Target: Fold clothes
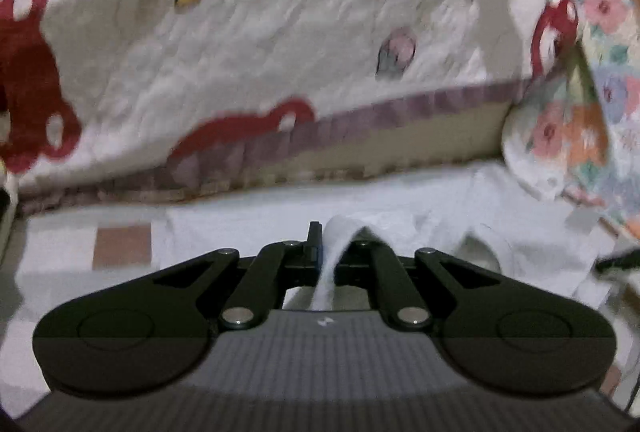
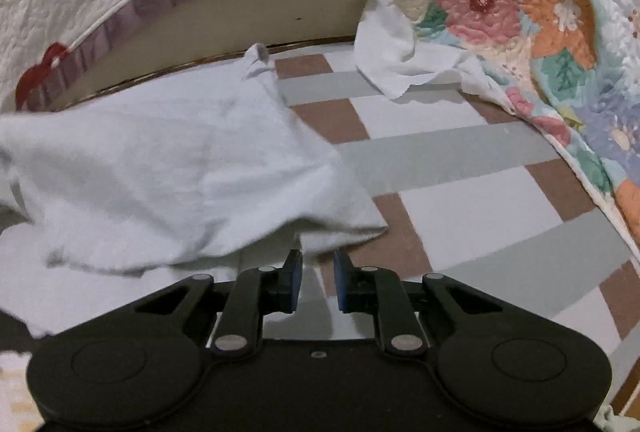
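Note:
A white garment (image 1: pixel 248 220) lies spread on the checked floor mat in front of the bed. My left gripper (image 1: pixel 332 238) is shut on a raised fold of it, and a strip of the cloth runs back between the fingers. In the right wrist view the same white garment (image 2: pixel 180 160) lies to the left, its near hem lifted just ahead of my right gripper (image 2: pixel 318 262). That gripper's blue pads (image 2: pixel 297 284) stand a small gap apart. The hem sits at the fingertips, and the pads do not press on it.
A mat of white, grey and brown squares (image 2: pixel 460 148) covers the floor. A bed with a white quilt bearing red shapes (image 1: pixel 240 52) rises behind. A floral quilt (image 2: pixel 520 12) hangs at the right, with a second white cloth (image 2: pixel 396 60) crumpled at its foot.

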{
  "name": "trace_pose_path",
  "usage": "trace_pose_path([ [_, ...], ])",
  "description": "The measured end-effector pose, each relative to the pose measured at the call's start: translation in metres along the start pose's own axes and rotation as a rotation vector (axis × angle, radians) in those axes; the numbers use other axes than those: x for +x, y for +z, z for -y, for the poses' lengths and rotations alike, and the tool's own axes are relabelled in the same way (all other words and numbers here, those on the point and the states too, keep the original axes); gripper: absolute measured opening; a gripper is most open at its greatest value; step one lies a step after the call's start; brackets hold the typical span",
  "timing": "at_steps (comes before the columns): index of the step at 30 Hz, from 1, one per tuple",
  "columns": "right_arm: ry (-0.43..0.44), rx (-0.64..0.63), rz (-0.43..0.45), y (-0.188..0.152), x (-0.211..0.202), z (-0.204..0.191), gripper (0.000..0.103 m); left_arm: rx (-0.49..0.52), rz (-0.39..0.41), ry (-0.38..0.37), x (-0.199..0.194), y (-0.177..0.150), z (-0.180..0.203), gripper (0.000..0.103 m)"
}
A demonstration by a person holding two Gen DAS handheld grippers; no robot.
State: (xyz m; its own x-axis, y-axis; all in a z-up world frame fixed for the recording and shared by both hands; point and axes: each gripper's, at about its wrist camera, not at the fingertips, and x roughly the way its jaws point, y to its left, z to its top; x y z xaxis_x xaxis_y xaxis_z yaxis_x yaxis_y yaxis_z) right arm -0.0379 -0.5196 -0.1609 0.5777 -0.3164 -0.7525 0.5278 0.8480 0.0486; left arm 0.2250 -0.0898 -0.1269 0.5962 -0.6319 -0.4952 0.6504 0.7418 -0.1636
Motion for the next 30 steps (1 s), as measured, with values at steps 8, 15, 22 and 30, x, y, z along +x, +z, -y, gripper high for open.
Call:
trace_pose_path([
  [8, -0.040, -0.017, 0.031, 0.001, 0.008, 0.007, 0.058, -0.141, -0.055, -0.005, 0.023, -0.027, -0.025, 0.003],
  [15, 0.025, 0.075, 0.044, 0.036, 0.045, 0.026, 0.005, -0.141, 0.036, -0.012, 0.010, -0.020, -0.019, 0.004],
  [22, -0.406, -0.457, 0.415, 0.070, -0.031, -0.027, 0.004, 0.032, 0.060, 0.002, -0.017, -0.020, 0.025, 0.004],
  [30, -0.462, -0.034, 0.011, 0.014, 0.044, 0.069, 0.021, 0.037, -0.134, -0.052, 0.004, -0.047, 0.037, 0.004],
])
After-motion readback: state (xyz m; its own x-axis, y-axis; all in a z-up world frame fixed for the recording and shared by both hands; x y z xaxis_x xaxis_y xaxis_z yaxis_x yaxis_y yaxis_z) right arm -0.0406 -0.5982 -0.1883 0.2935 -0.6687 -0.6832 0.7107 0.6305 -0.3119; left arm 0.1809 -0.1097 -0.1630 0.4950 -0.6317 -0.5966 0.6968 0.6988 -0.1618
